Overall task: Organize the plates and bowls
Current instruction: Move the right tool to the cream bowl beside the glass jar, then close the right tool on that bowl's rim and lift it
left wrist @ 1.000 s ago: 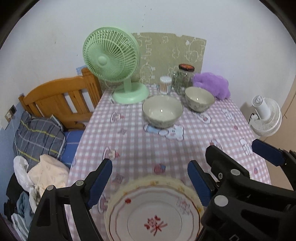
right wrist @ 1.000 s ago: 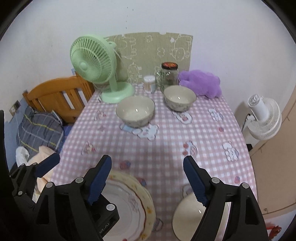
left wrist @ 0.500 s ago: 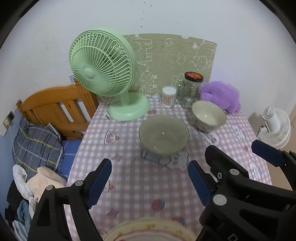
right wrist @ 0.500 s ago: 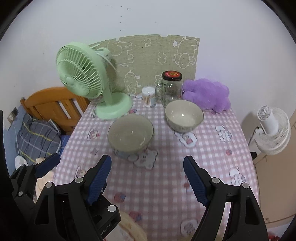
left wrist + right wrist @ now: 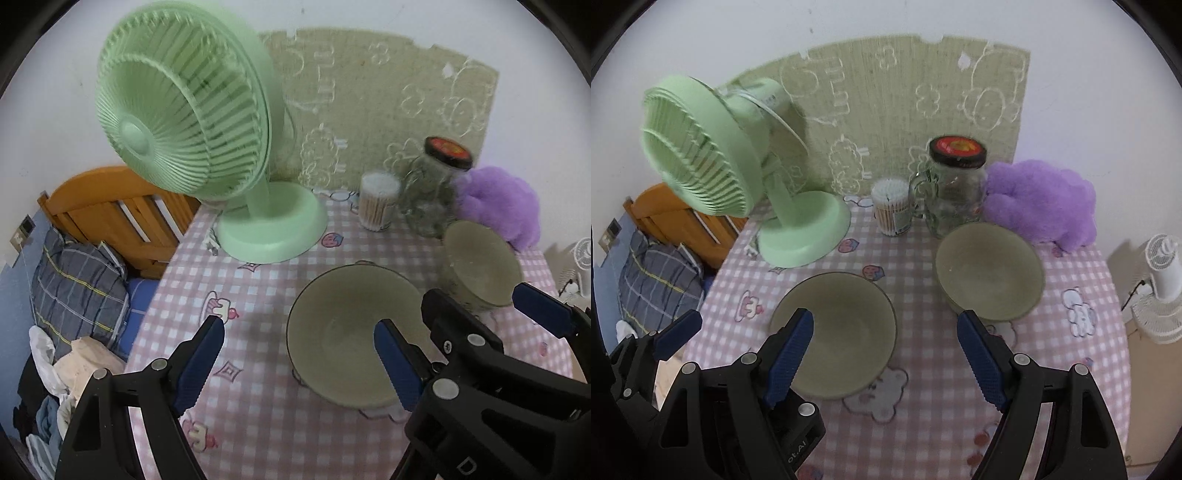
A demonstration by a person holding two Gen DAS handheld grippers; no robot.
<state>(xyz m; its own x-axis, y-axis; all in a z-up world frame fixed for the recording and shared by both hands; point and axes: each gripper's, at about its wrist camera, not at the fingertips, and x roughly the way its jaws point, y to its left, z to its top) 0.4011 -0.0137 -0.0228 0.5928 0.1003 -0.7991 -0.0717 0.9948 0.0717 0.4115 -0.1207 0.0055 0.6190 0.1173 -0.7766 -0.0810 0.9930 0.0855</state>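
Both grippers empty. The left gripper [image 5: 295,354] has jaws wide and starting to close, nothing between the pads, though its right pad overlaps the near rim of the large bowl [image 5: 351,332] in the left wrist view, so contact can't be ruled out. The right gripper [image 5: 884,354] is wide open with only tablecloth [image 5: 923,406] in the gap. Landmark is the green fan [image 5: 713,166]: the large bowl sits just in front and to the right of the fan base; the small bowl [image 5: 990,273] is further right of the fan, directly in front of the glass jar [image 5: 955,184] and just beside the purple plush [image 5: 1039,199]. The cotton swab cup [image 5: 892,210] stands between fan base and jar. No plates in either current view. My read: this is the approach to the bowls, likely left takes the large one, right takes the small one, then nest. To do it well: straddle the rim, one pad inside and one outside the wall, and close on the near side of each bowl, away from the fan. Come at the small bowl from the front so the fingers don't clip the jar or plush behind it. Glazed ceramic looks slippery, so seat the pads deep below the lip before lifting, and lift straight up. Don't let the two grippers cross; they are close together here.
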